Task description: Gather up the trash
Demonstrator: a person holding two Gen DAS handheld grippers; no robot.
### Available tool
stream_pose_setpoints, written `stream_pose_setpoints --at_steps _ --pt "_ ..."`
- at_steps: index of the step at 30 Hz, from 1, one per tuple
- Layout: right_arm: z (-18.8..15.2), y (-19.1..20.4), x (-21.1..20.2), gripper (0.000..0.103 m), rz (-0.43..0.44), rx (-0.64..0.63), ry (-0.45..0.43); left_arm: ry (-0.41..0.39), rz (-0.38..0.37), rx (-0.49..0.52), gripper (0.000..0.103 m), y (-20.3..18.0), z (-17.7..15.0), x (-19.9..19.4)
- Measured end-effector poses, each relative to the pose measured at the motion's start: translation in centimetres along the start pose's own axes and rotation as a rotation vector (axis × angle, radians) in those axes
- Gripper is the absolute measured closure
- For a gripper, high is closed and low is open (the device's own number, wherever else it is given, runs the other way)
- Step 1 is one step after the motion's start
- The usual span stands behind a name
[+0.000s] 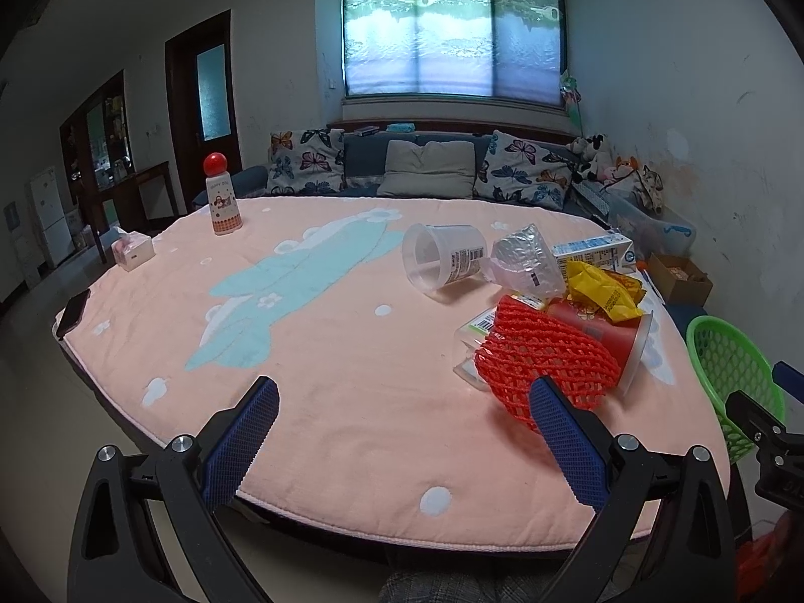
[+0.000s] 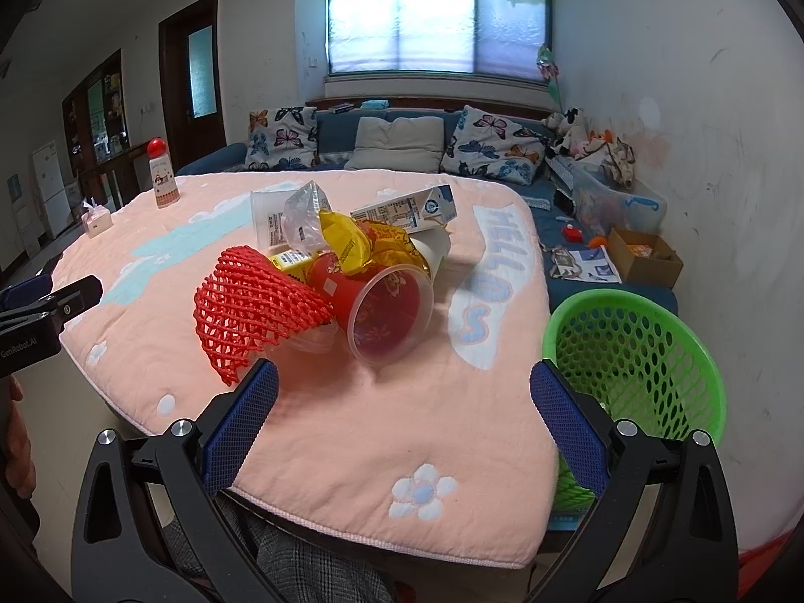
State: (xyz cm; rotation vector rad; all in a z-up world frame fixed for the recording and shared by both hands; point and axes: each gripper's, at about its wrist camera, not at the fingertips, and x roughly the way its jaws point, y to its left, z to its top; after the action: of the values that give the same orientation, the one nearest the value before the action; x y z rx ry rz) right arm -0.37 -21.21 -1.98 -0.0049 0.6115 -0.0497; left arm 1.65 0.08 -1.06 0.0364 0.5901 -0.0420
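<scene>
Both the left gripper (image 1: 404, 432) and the right gripper (image 2: 404, 427) were held wide apart and empty. The heap of trash, fronted by a red foam mesh sleeve (image 2: 254, 304), lay uncollected on the pink quilted table (image 2: 382, 427) beside the green perforated plastic basket (image 2: 648, 352). A first pick was judged to be called for.

Wide-open right tool (image 2: 404, 397) faces red mesh (image 2: 254, 301) beside green basket (image 2: 638, 346).

both cameras sit low at the near edge of the pink-covered table (image 1: 352, 402), facing across it toward the window (image 1: 452, 35). the left wrist view stands further left of the red foam net (image 1: 542, 352); the right wrist view is closer to it. both share the net, table and green basket (image 2: 638, 352).
</scene>
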Motion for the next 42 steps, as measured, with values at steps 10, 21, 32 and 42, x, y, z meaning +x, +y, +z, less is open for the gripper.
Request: stream_pose_setpoints --at_steps 10,21,32,42 --pt "0.2 -0.3 1.0 0.004 0.003 0.000 0.012 0.019 -0.004 0.004 0.006 -0.2 0.2 1.0" --pt "0.7 -0.5 2.2 0.004 0.010 -0.002 0.027 0.040 -0.002 0.004 0.006 -0.3 0.5 2.3" --pt "2.8 -0.8 4.5 0.005 0.036 -0.023 0.029 0.070 -0.010 -0.011 0.006 0.3 1.0 4.1" --pt "6.3 -1.2 8.4 0.010 0.130 -0.047 0.063 0.100 -0.052 -0.015 0.006 0.3 1.2 5.9"
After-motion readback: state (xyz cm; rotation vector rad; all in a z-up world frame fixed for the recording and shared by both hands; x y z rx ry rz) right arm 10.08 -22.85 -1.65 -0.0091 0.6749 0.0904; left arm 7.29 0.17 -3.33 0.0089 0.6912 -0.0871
